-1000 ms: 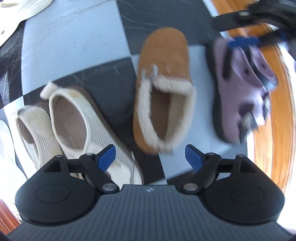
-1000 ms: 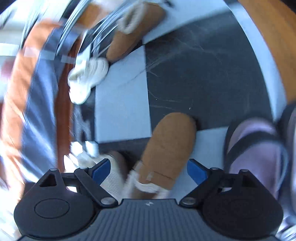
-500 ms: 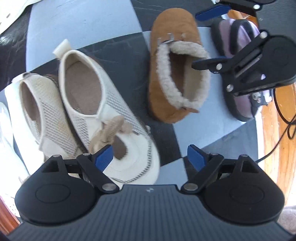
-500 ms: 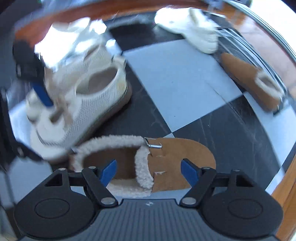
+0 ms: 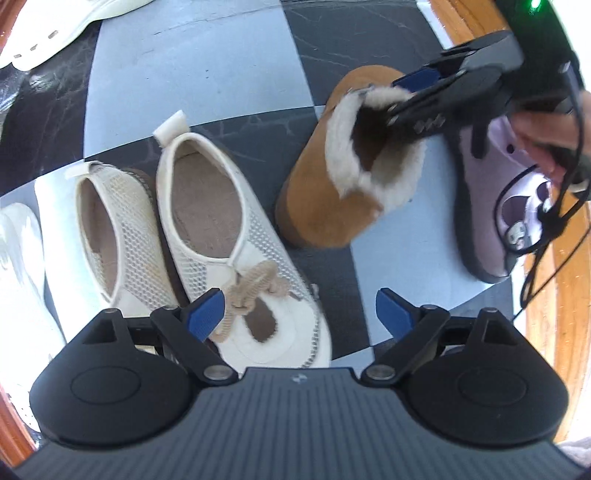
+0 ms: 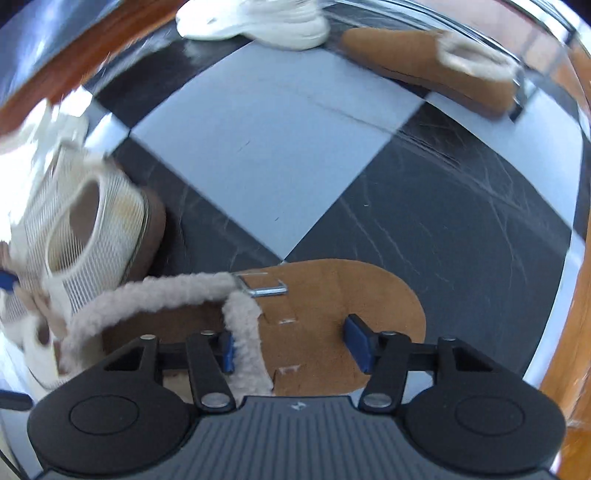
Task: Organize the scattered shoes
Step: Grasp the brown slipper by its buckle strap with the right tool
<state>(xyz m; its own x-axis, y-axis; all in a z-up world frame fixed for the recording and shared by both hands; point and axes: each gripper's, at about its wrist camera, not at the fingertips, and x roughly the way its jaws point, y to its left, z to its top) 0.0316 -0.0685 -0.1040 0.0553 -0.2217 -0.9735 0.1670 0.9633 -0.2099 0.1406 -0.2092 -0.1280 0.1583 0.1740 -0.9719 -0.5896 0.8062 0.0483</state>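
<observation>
A tan fleece-lined slipper (image 5: 325,206) (image 6: 332,295) lies on the checkered mat. My right gripper (image 6: 291,345) (image 5: 399,96) is down on it and its jaws are closing. One finger is inside the opening against the fleece collar, the other over the tan upper, not clearly pressing. The slipper's mate (image 6: 424,55) lies far off at the mat's edge. My left gripper (image 5: 299,314) hangs open above the toe of a cream mesh shoe (image 5: 229,229), holding nothing. That shoe's partner (image 5: 107,221) sits just left of it.
A purple sandal (image 5: 484,206) lies right of the tan slipper, under a person's hand (image 5: 543,129) and cables. White shoes sit at the mat's far side (image 6: 255,18) (image 5: 55,22) and at the left edge (image 5: 18,258). Wooden floor (image 5: 554,295) borders the mat.
My right gripper rolled, dropped onto the tan slipper and narrowed its jaws around the collar. The left gripper shifted slightly over the cream shoes and stayed open.
</observation>
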